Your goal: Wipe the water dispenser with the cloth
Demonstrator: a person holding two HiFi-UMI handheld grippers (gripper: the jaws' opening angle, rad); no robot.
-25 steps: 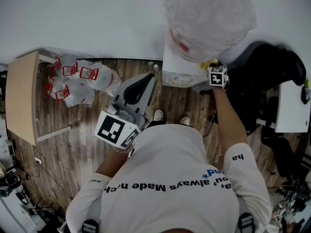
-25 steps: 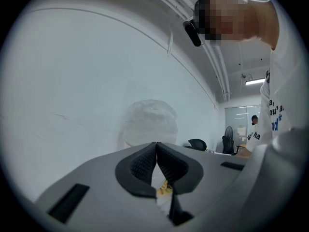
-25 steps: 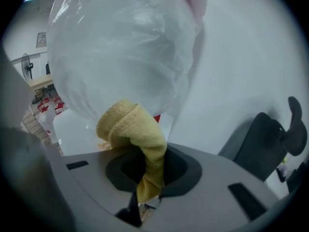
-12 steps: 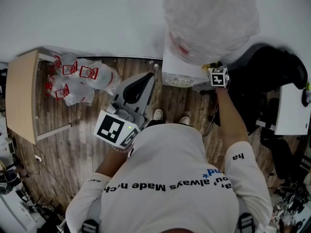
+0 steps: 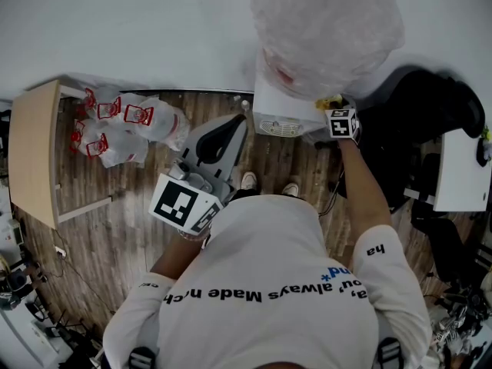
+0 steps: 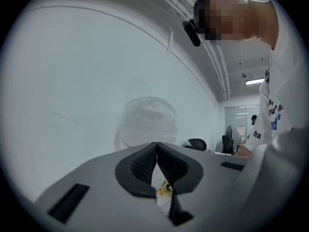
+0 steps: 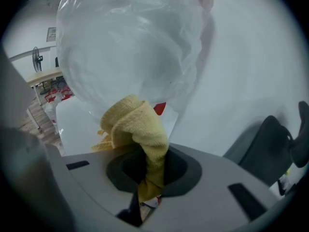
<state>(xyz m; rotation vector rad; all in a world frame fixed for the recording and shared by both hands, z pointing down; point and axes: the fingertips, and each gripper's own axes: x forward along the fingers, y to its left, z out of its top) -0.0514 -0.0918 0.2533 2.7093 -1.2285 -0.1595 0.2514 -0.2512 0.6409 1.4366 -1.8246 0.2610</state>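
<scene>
The yellow cloth (image 7: 137,124), clamped in the right gripper's (image 7: 147,170) jaws, bunches at the right corner of the water dispenser (image 5: 280,108) top, arm extended. The left gripper (image 6: 156,154), jaws pressed together on nothing, is held near the torso.

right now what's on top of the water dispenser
A big bottle wrapped in crinkled clear plastic sits on the white water dispenser. The plastic covers where they meet, and the yellow cloth in the right gripper hides part of that edge.
</scene>
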